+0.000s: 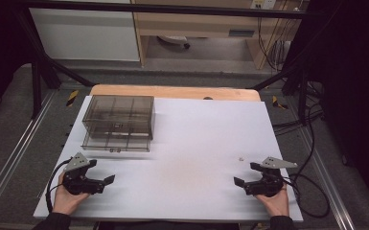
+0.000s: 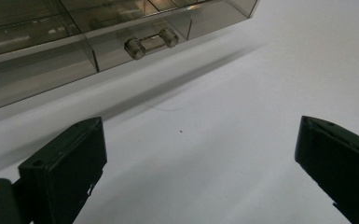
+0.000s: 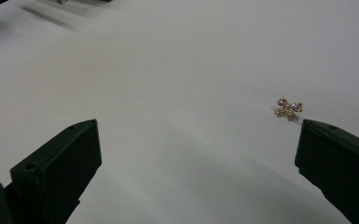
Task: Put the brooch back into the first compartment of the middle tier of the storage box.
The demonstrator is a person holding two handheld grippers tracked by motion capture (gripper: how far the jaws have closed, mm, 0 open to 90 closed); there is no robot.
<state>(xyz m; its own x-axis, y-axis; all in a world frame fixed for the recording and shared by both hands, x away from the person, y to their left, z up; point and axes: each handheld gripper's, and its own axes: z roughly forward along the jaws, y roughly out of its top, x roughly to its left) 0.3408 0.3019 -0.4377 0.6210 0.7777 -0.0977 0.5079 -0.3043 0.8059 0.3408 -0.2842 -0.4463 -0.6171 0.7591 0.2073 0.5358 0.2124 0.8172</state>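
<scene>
A smoky clear plastic drawer box (image 1: 118, 122) stands on the white table (image 1: 191, 143) at the back left. Its bottom drawer has a clear bar handle (image 2: 151, 43), seen close in the left gripper view. My left gripper (image 1: 101, 171) rests open near the front left edge, below the box, with nothing between its jaws. A tiny gold bow-shaped jewel with stones (image 3: 288, 108) lies on the table at the right, a small pale speck (image 1: 240, 158) in the high view. My right gripper (image 1: 247, 174) is open just in front of the jewel, jaws empty.
Cables (image 1: 311, 191) trail off the table's right side. A wooden strip (image 1: 172, 91) edges the far side of the table. Black frame bars (image 1: 43, 62) stand at the back corners.
</scene>
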